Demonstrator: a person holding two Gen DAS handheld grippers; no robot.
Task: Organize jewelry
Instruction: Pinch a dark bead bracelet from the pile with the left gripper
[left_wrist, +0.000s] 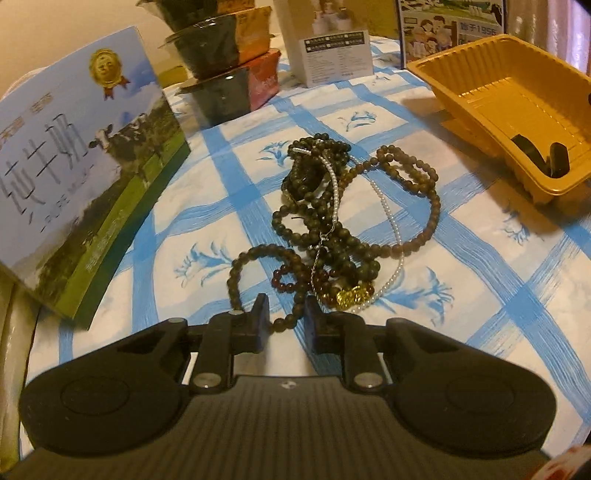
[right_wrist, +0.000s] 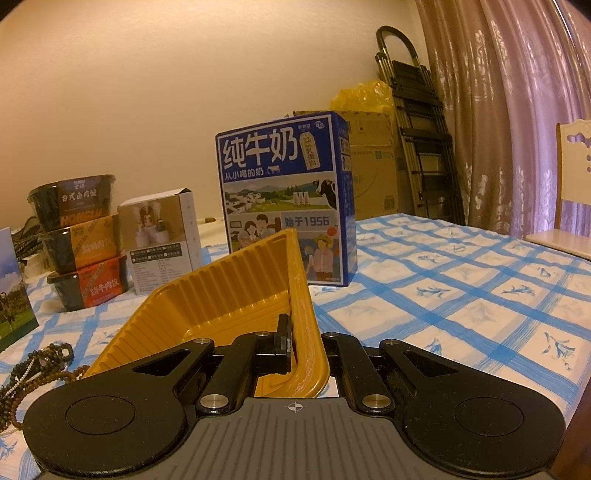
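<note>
1. Jewelry (left_wrist: 332, 218), a tangled heap of dark bead strands, a thin pearl string and a gold charm, lies on the checked blue-and-white tabletop (left_wrist: 480, 295).
2. The left tongs (left_wrist: 286, 306) point down at the near edge of the heap; a loop of dark beads passes between the narrowly parted jaws, and whether the pads press it cannot be told.
3. The right tongs (right_wrist: 291, 339) are clamped on the wall of a yellow plastic tray (right_wrist: 229, 295), which is tipped up on the tabletop, right of the heap.
4. Milk cartons (right_wrist: 286, 199) and stacked food bowls (right_wrist: 81, 240) stand behind.
</note>
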